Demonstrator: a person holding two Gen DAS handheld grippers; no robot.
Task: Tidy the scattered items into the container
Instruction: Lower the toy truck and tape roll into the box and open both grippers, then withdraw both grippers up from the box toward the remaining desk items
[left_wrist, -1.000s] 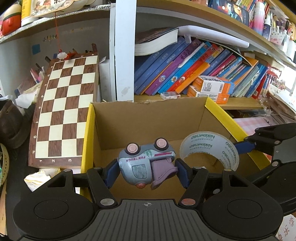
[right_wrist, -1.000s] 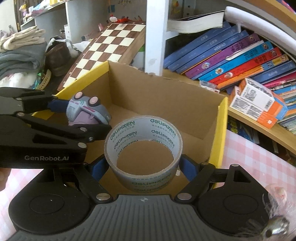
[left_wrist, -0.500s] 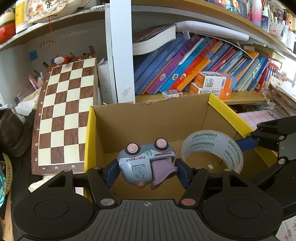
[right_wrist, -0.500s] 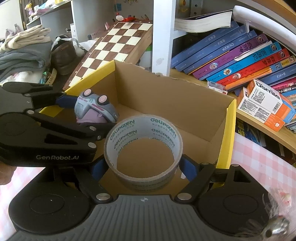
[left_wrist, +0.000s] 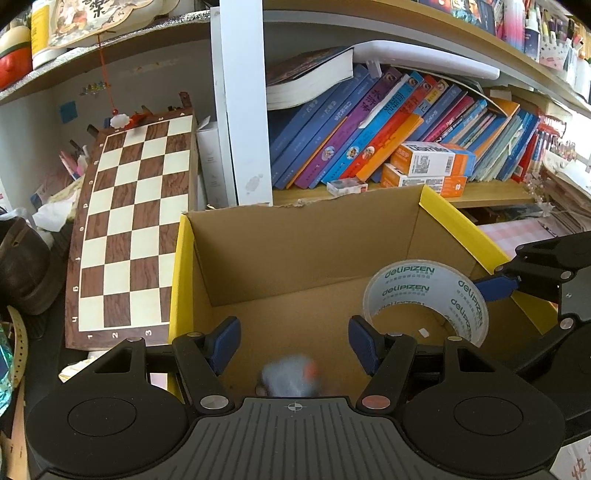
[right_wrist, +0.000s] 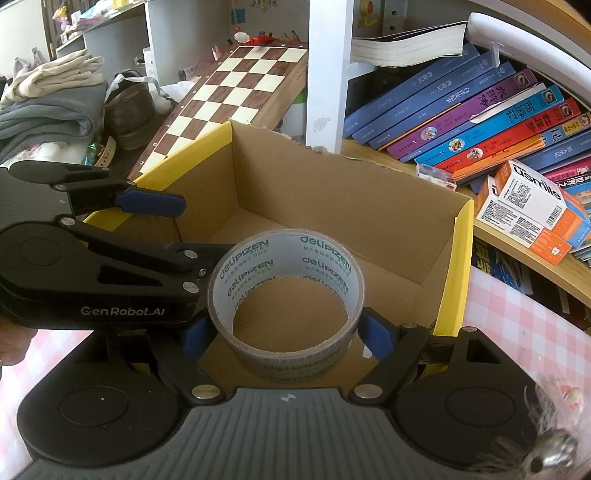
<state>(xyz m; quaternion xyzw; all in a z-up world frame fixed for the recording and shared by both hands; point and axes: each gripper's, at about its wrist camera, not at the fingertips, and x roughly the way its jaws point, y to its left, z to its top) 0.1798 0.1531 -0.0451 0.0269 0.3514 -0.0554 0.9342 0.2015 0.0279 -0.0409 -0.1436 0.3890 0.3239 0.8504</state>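
Toy truck (left_wrist: 290, 374), a grey-blue blur, dropped below the empty, parted left claw (left_wrist: 293, 341) into the yellow-rimmed cardboard box (left_wrist: 295, 258); right claw (right_wrist: 286, 334) clamped the clear tape roll (right_wrist: 286, 291), ring-opening facing outward, directly above the box floor.

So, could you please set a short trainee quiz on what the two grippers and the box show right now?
1. True or false: the left gripper has its jaws closed on an object.
2. What does the right gripper hold over the box? A) a chessboard B) a roll of tape C) a book
3. Fill in: the blurred grey toy is seen inside the yellow-edged ____ box.

Key:
1. False: the jaws stand open with nothing between them.
2. B.
3. Cardboard.
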